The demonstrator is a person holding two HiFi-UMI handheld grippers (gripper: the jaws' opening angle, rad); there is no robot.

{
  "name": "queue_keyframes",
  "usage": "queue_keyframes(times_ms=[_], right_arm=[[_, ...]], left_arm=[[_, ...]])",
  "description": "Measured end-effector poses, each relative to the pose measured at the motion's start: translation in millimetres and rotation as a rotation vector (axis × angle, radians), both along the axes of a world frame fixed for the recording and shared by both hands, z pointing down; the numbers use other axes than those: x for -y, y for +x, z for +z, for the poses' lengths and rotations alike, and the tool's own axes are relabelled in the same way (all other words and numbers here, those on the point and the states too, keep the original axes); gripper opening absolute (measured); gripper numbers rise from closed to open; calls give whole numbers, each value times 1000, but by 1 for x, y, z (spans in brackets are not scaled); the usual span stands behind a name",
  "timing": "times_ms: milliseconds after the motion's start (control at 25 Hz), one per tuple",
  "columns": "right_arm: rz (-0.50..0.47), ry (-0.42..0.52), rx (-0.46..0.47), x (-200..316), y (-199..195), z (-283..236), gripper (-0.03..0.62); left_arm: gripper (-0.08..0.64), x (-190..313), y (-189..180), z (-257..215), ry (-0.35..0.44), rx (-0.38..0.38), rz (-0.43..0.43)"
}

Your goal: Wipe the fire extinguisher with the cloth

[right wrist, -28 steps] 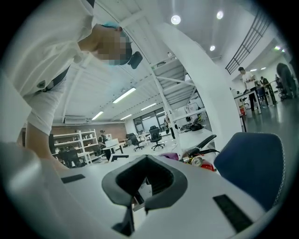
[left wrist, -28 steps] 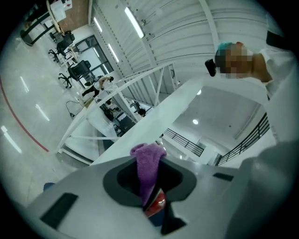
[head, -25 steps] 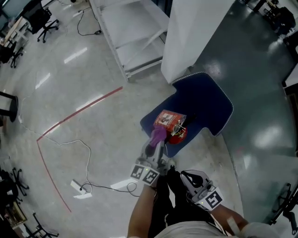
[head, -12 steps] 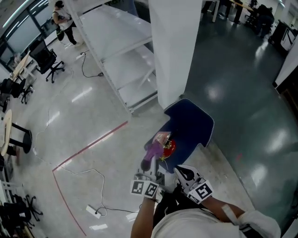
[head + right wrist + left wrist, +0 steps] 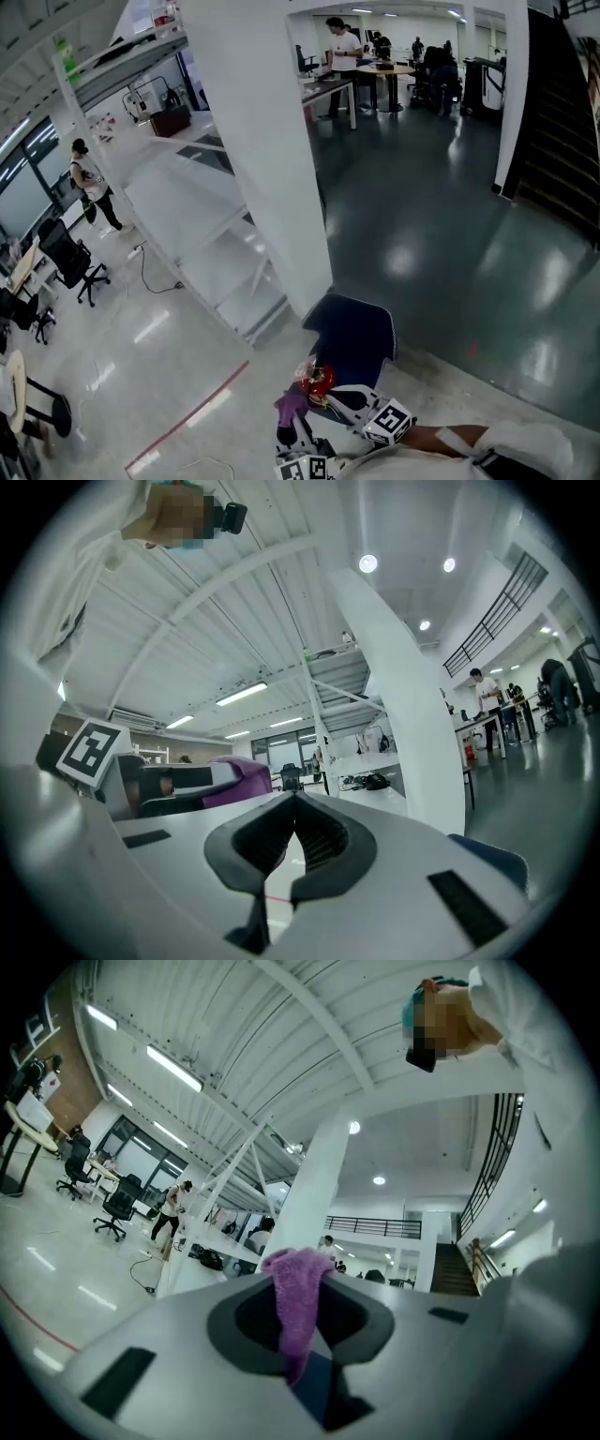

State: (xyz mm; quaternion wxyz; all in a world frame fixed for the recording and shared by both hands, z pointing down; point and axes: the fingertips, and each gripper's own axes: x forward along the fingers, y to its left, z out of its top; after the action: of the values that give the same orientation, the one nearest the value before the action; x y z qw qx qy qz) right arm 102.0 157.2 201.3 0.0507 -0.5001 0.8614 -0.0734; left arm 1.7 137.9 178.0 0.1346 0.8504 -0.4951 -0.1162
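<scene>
Head view: fire extinguisher [image 5: 319, 381] is seen at blue mat's [image 5: 361, 328] near edge | left gripper's [image 5: 300, 1297] fingers are clamped on purple cloth [image 5: 302, 1265], held just beside it | right gripper's [image 5: 294, 803] fingers are pressed together, empty | wiping is judged in hand; next, cloth must be laid against the red body.

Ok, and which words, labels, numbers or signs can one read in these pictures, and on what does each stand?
No text can be read in any view.
Extinguisher: any label on it is too small to read.
Marker cubes: black and white square patterns only, no letters or numbers.
Cloth: no print shows.
</scene>
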Motion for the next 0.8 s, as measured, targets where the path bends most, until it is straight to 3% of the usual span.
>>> queue_keyframes(times_ms=[240,800], right_arm=[[18,18,-16,-6,11,-9,12],[22,17,-1,23,21,0,12]], left_arm=[[63,-13,9,-1,47,42,24],[63,0,22,19,50,91,10]])
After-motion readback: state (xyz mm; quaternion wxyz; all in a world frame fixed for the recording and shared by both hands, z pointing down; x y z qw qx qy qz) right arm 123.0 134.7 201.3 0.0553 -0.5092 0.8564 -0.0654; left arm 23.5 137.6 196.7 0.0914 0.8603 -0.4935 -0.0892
